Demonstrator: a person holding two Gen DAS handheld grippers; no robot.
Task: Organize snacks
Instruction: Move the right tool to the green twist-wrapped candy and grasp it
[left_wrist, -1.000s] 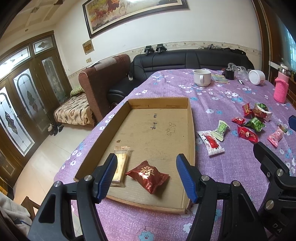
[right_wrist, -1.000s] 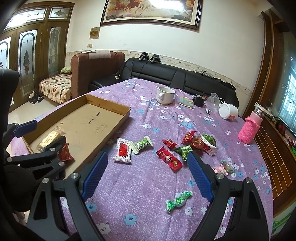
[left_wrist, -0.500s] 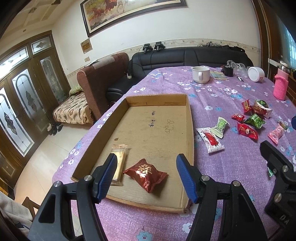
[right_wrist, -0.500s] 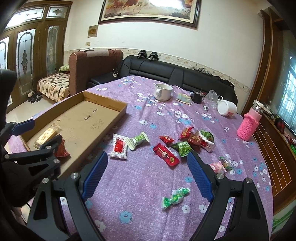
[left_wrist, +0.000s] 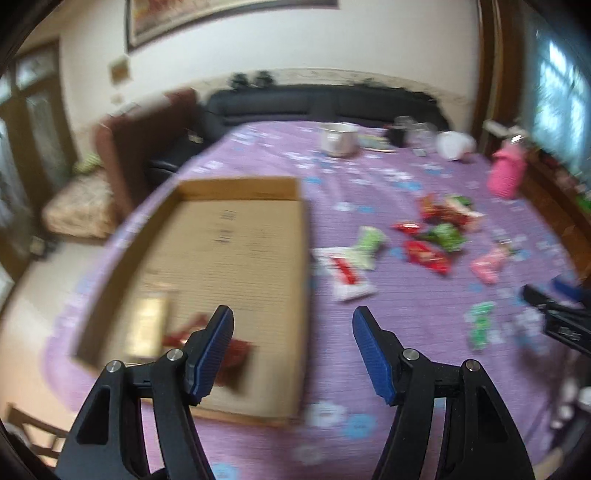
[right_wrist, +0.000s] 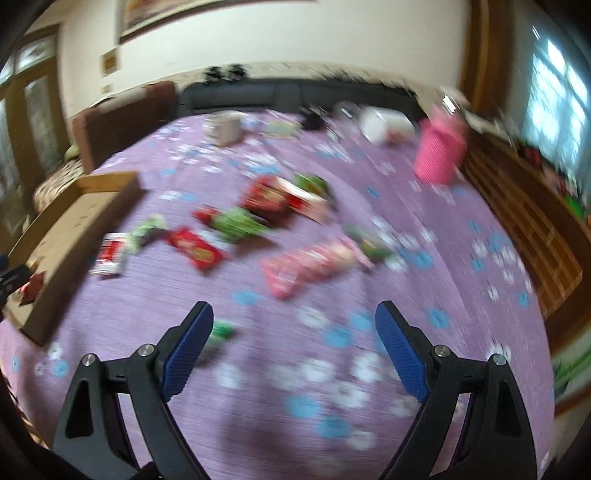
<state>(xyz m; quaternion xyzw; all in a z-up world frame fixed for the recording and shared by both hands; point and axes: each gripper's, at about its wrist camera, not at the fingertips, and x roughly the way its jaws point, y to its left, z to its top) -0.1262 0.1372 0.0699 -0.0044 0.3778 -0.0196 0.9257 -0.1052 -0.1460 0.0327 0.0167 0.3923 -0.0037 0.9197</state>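
Swinging right since earlier frames; both views now blurred. Left gripper (left_wrist: 291, 345) fingers wide, empty, over cardboard tray (left_wrist: 236, 254) edge. Right gripper (right_wrist: 293, 345) fingers wide, empty, nearer pink snack (right_wrist: 306, 267). Pink bottle (right_wrist: 441, 153) larger in right view.

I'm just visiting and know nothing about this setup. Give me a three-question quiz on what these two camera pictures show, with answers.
1. True or false: the left hand-held gripper is shut on a snack.
2. Multiple choice: the gold packet lies A) on the tablecloth, B) inside the cardboard tray, C) in the white mug.
3. Fill in: the right hand-held gripper hangs open over the ____ tablecloth, with a pink packet ahead of it.

Key: 1 false, its jaws stand apart and empty; 2 B; 3 purple.
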